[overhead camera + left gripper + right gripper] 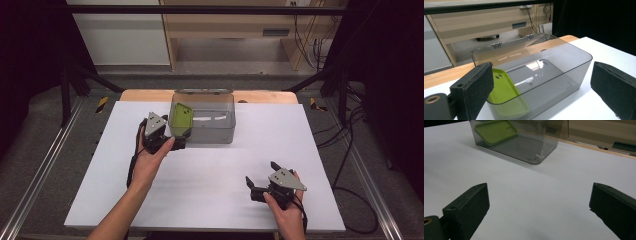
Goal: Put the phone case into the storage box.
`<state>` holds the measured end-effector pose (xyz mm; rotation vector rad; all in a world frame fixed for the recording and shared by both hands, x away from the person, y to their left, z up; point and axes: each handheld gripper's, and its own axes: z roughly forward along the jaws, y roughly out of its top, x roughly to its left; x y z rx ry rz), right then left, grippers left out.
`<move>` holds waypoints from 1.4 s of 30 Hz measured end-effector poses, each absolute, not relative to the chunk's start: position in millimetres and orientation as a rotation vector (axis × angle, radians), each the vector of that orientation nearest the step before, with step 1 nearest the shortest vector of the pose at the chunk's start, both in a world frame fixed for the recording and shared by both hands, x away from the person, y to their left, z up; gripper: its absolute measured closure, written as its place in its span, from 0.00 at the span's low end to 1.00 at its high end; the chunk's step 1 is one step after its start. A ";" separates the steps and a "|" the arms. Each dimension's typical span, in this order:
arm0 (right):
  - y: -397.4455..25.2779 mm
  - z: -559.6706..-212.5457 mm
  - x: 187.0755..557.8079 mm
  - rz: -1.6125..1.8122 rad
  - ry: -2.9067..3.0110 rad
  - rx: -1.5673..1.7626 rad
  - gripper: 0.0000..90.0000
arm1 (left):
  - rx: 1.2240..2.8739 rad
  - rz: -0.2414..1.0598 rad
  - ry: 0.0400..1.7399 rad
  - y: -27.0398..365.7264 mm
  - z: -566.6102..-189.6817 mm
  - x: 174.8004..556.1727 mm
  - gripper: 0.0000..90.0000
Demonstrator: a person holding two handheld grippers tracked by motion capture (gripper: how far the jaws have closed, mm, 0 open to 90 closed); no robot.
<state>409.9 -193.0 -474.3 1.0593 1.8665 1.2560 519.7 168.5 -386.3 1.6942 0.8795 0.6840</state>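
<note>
The left gripper (176,140), its jaws held wide apart, is seen left of centre against the clear smoky-grey plastic box (215,131), inside whose left end the lime-green phone case (180,117) is leaned, while the right gripper (261,181), likewise spread, is rested lower right on the white table (210,175).

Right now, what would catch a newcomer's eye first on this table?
The lime-green phone case, leaning inside the left end of the smoky clear plastic box at the table's far middle. The left claw sits open beside that end; the right claw rests open near the front.
</note>
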 end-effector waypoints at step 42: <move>-193.2 -474.4 409.8 1.268 1.880 1.058 0.04 | 1.678 0.646 0.849 165.7 -413.0 497.5 0.04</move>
